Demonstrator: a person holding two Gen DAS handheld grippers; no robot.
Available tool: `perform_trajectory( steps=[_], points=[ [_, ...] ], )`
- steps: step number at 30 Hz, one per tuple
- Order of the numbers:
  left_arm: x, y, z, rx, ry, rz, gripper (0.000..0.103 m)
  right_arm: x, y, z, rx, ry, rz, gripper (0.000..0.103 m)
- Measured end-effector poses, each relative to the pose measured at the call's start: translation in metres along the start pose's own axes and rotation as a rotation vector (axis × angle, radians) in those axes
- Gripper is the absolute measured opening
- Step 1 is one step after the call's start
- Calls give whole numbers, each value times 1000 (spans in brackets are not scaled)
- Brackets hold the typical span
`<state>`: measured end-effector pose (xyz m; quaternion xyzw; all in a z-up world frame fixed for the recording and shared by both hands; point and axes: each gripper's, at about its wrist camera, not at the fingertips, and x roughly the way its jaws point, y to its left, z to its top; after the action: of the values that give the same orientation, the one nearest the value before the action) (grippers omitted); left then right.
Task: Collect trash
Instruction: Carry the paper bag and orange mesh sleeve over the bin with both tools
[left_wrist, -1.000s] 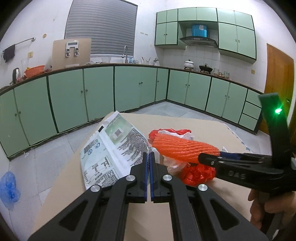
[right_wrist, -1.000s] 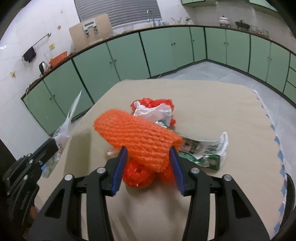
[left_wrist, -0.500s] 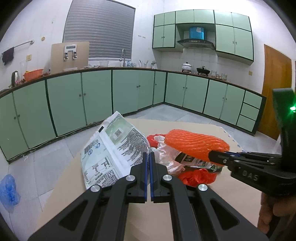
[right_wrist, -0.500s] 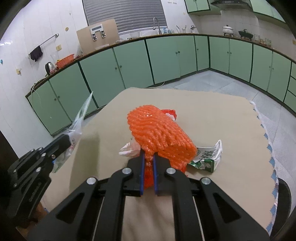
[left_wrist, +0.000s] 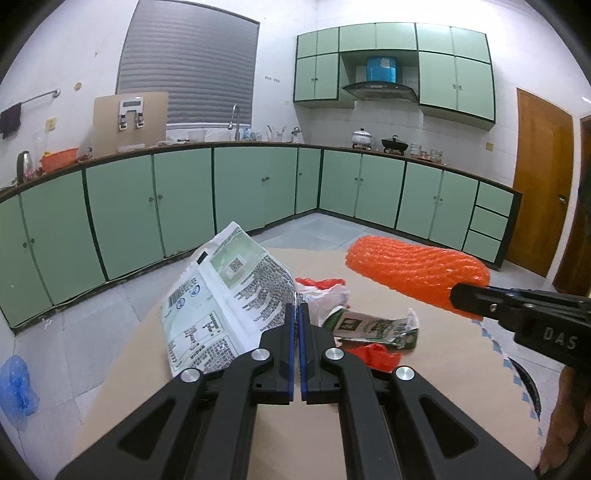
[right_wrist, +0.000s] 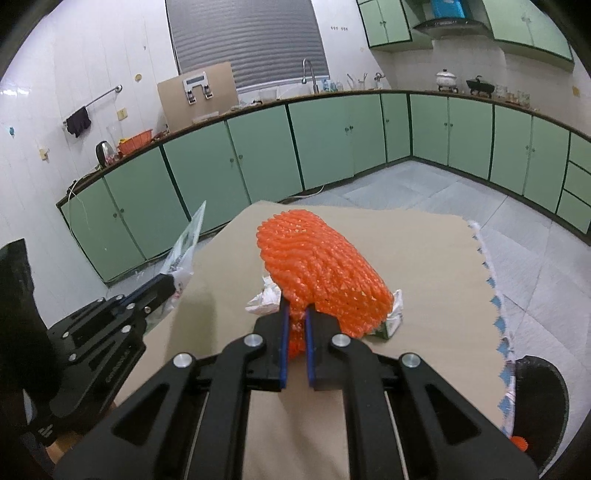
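Observation:
My left gripper (left_wrist: 297, 310) is shut on a white printed plastic bag (left_wrist: 218, 299), which stands up above the tan table (left_wrist: 443, 373). Pinched at one end, an orange foam net (right_wrist: 321, 266) hangs in the air over the table with my right gripper (right_wrist: 295, 314) shut on it. The left wrist view shows that net (left_wrist: 413, 269) at the right, sticking out of the right gripper (left_wrist: 458, 295). Under it lie a green-and-white carton (left_wrist: 373, 326), red plastic (left_wrist: 376, 356) and crumpled white plastic (left_wrist: 328, 295).
A dark round bin (right_wrist: 535, 391) stands below the table's right edge, with a small orange scrap (right_wrist: 519, 441) in it. A blue bag (left_wrist: 14, 384) lies on the floor at left. Green cabinets (left_wrist: 240, 192) line the walls beyond the tiled floor.
My right gripper closed on the orange net and lifted it up off the pile, uncovering the carton. The left gripper rose a little with the printed bag.

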<state>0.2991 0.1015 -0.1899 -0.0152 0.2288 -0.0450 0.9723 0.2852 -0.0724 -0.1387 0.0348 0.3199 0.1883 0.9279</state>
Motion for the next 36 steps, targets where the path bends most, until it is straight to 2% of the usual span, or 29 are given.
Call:
perform_trajectory(
  steps=[7,10,14,19,24,28,31,36],
  points=[
    [-18,-36,12,40,-24,-51,2,-53,-27,-7,26,-56,-41,6],
    [-28,-63,17,68,-36,-92,2,-77,-46,-12,40,-78,-74,6],
    [-36,-104,22,104,-42,-164,2,-112,-80,-21,64,-104,-138,6],
    [-39,-169,20,156,-26,-291,2,-150,-136,-44,118,-116,-242,6],
    [-28,-254,8,219,31,-464,2,-181,-207,-82,212,-98,-363,6],
    [-8,-319,-11,255,114,-592,2,-193,-264,-123,302,-52,-443,6],
    [11,-356,-28,266,178,-650,2,-195,-302,-151,362,-17,-491,6],
    [38,-398,-51,318,239,-685,2,-186,-338,-183,420,23,-518,6]
  ],
)
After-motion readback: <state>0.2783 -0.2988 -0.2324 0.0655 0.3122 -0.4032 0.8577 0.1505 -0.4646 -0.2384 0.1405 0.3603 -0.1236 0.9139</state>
